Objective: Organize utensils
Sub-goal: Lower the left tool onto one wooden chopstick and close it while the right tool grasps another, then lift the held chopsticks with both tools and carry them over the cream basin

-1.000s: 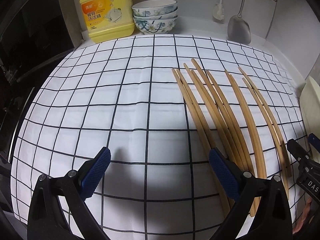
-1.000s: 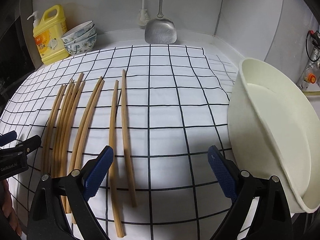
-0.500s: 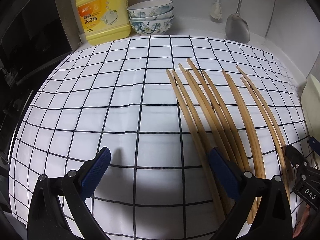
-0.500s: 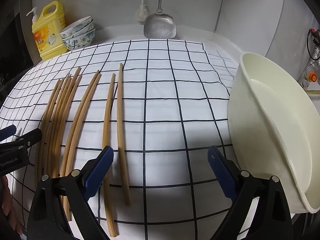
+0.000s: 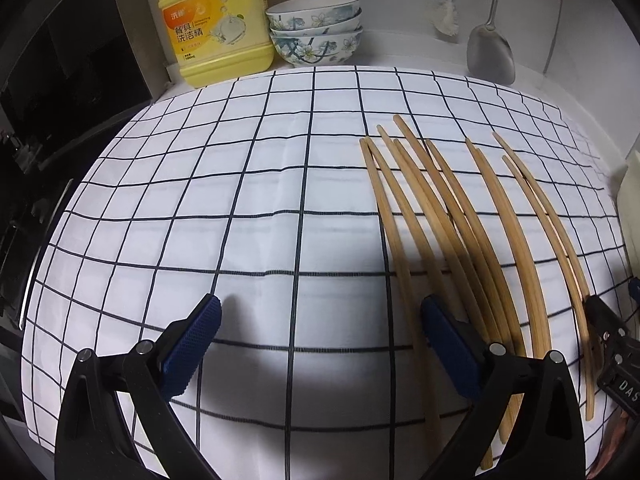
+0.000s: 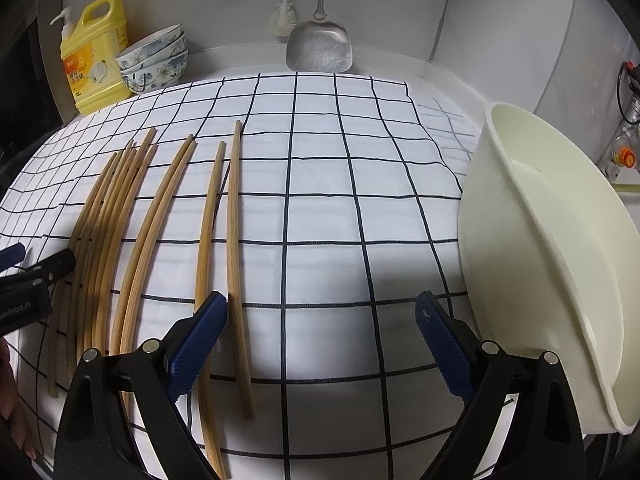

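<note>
the left gripper [image 5: 320,344] hangs over a white checked cloth [image 5: 240,200] spread on the counter, its jaws wide apart and holding nothing; its right blue pad sits over the near ends of the leftmost bamboo chopsticks [image 5: 448,216]. the right gripper [image 6: 320,332] also has its jaws wide and empty, with its left pad above the lower part of the two chopsticks lying apart at the right of the row [image 6: 224,240]. all the chopsticks lie flat on the cloth, roughly parallel, thin ends pointing to the back wall. a cream plastic basin [image 6: 560,248] stands at the cloth's right edge. behind the cloth are a yellow detergent bottle [image 5: 216,24], stacked floral bowls [image 5: 316,30] and a hanging metal spatula [image 6: 320,50].
</note>
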A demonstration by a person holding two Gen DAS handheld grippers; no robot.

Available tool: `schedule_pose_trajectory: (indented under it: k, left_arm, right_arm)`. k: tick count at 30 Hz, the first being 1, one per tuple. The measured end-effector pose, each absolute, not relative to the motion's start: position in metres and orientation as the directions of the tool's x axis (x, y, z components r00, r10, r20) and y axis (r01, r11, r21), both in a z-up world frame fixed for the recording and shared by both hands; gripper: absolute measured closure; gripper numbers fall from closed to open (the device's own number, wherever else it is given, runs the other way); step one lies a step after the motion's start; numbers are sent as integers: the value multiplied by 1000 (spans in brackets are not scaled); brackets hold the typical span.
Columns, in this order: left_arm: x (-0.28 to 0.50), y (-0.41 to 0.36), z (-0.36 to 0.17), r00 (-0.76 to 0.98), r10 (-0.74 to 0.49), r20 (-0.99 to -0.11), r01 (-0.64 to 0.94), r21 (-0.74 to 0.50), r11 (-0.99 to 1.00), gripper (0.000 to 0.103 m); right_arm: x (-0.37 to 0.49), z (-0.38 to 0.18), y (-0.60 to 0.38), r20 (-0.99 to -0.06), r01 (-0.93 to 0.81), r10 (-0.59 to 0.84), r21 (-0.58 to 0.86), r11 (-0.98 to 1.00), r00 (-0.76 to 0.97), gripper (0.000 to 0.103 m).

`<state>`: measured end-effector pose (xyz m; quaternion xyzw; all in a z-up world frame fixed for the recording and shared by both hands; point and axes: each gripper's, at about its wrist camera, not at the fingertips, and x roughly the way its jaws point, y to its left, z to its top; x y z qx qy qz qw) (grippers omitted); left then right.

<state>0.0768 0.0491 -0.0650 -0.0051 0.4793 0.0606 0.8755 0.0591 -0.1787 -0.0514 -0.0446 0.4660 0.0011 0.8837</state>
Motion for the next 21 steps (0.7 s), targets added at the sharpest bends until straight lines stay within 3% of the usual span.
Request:
schedule_pose_trajectory:
  k: [6,9,11,12,15,17,18,21]
  left_arm:
    - [84,51,-66,543,91,-835,-111,36,993,6]
    - [81,50,-65,563,55,-824,-92,4,996,18]
    - [77,46,-63,580,49,-813,-76,6,997,34]
    - [75,43,-62,585,52,-810,-73,12,997,38]
    - [72,39,-60,595,33,-803,-52,3,999,64]
    - [70,36,-59,599,29,-800,-41,5,999,89]
    - [70,35,-59,599,27,-800,-34,8,999,95]
    - [67,36,-59,605,13,-796,-30,-7,1000,96]
  right_arm:
    - [63,-53,-168,-807,-87,-65,-143,986,587,13]
    - [62,-53,-165,-792,-105,-68,-165,981,607,15]
    - [59,-52,-159,-787,-137,-49,-169,976,615,35]
    - [58,-52,-157,-786,-152,-38,-167,974,617,41]
    - [54,-52,-145,-780,-201,-26,-193,960,625,64]
    - [52,-53,-139,-789,-248,20,-170,954,615,89]
    - [50,-54,-137,-789,-257,25,-169,952,614,94]
    - [50,-54,-135,-785,-262,29,-171,950,618,97]
